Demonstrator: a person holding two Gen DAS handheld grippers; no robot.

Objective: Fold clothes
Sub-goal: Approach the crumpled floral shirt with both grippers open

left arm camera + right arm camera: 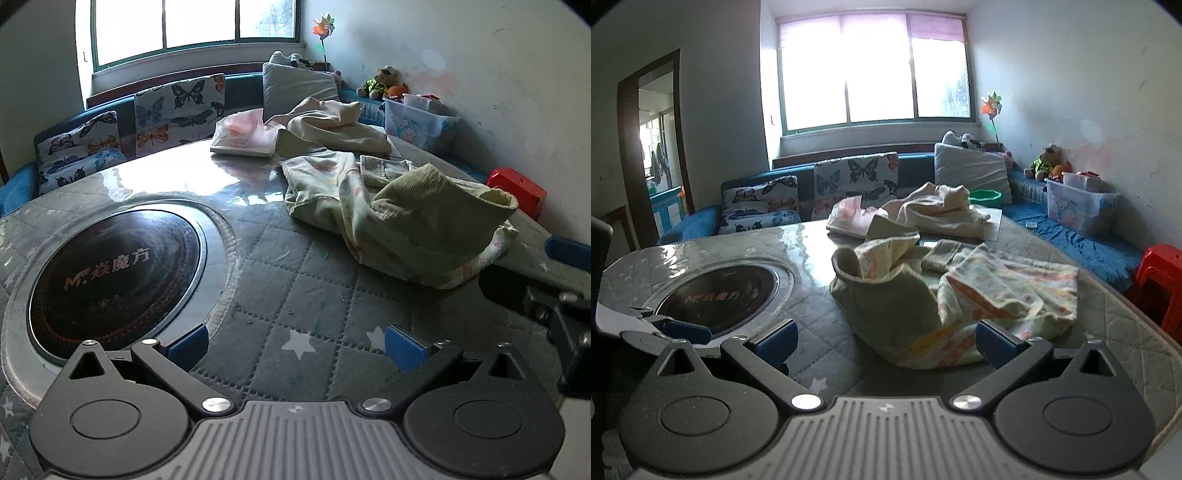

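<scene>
A crumpled pale green garment with a floral lining (399, 218) lies on the quilted table, also in the right wrist view (923, 291). A cream garment (332, 125) lies bunched behind it (942, 210). My left gripper (295, 345) is open and empty, low over the table in front and left of the green garment. My right gripper (886, 341) is open and empty, just in front of the green garment's near edge. The right gripper also shows at the right edge of the left wrist view (565, 280).
A round black induction hob (114, 273) is set in the table at the left. A pink-white bag (247, 134) lies at the table's back. A blue sofa with butterfly cushions (857, 177), a plastic box (1078, 206) and a red stool (1160, 280) surround the table.
</scene>
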